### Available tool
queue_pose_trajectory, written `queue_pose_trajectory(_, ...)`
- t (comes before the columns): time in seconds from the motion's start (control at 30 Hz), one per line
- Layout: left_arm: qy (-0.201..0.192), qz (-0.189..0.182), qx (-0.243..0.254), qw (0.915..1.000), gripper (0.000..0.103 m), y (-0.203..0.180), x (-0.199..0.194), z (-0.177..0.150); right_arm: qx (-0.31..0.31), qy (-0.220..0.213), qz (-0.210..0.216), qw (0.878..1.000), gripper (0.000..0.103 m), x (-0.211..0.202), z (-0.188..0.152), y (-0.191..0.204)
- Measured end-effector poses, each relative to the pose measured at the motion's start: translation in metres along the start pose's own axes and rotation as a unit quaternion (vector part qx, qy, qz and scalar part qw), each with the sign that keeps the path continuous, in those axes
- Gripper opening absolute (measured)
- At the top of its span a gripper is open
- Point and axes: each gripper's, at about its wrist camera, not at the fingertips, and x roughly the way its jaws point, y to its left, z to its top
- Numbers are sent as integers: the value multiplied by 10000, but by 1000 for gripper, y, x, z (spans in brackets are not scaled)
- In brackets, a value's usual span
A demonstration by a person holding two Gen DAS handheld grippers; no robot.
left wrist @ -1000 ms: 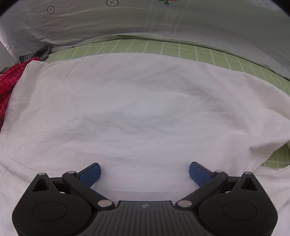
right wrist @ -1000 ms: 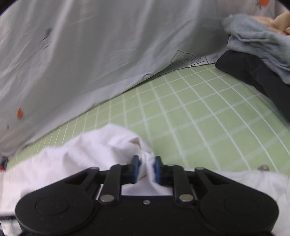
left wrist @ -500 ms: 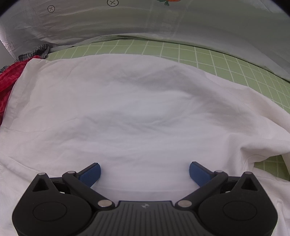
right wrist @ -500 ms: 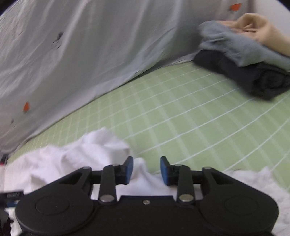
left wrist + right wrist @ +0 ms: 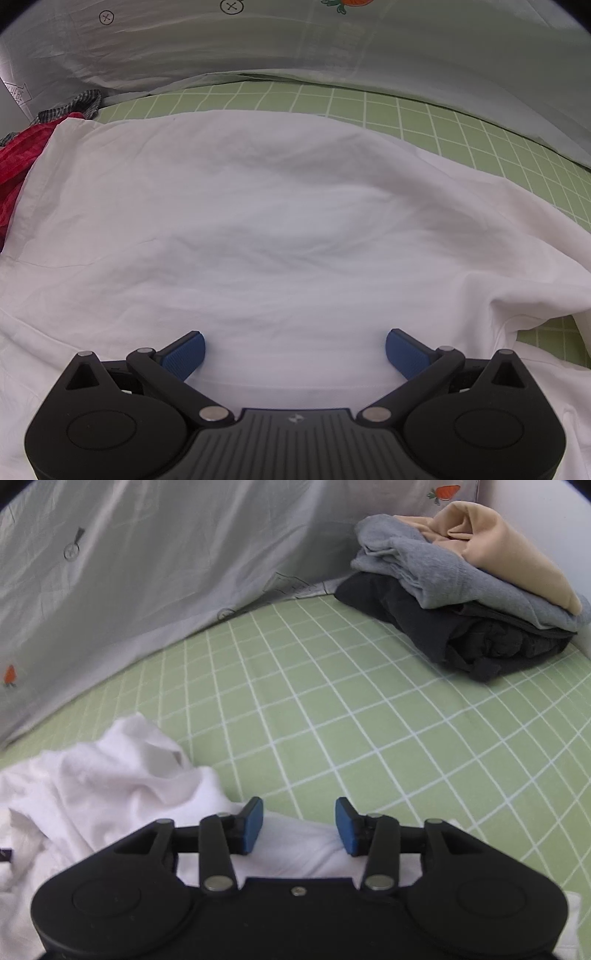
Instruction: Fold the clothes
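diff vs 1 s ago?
Right gripper let go of the white shirt; its jaws are opening with nothing between them, and its view swung toward the folded stack. The shirt's right edge slumped. Left gripper unchanged: open over the shirt.

The left gripper (image 5: 294, 345) points steeply down, its 2 blue pads (image 5: 184, 353) spread wide apart – nothing pinched between them. The right gripper (image 5: 299, 823) tilts down less sharply, jaws opening, its pads (image 5: 253, 823) gripping nothing.
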Motion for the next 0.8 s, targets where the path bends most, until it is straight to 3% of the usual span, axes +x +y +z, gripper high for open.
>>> queue_pose_trajectory(0.1,22,-17,-4,10000,103,1,0,0,276,69,297,9992,49,8,10,2)
queue_pose_trajectory(0.23,44,-32,-2,10000,103,2,0,1,566,453,968,9927,57,30,19,6)
queue_pose_trajectory(0.37,37,-40,-10,10000,103,2,1,1,242,804,995,9915,58,49,20,15)
queue_pose_trajectory(0.4,35,-37,-15,10000,103,2,1,1,128,880,1023,9908,54,51,20,16)
queue_pose_trajectory(0.47,26,-35,-28,10000,103,2,1,0,-26,929,1051,9901,36,52,20,16)
queue_pose_trajectory(0.5,21,-40,-33,10000,103,2,1,0,-52,893,1046,9905,12,51,19,15)
queue_pose_trajectory(0.53,17,-44,-37,10000,103,2,1,0,12,783,1078,9911,6,48,19,13)
queue_pose_trajectory(0.67,53,-81,-44,9999,103,3,2,1,64,-339,659,9972,4,19,28,10)
queue_pose_trajectory(0.8,74,-107,-51,9999,103,4,2,2,544,-1308,644,9878,1,-12,69,-1)
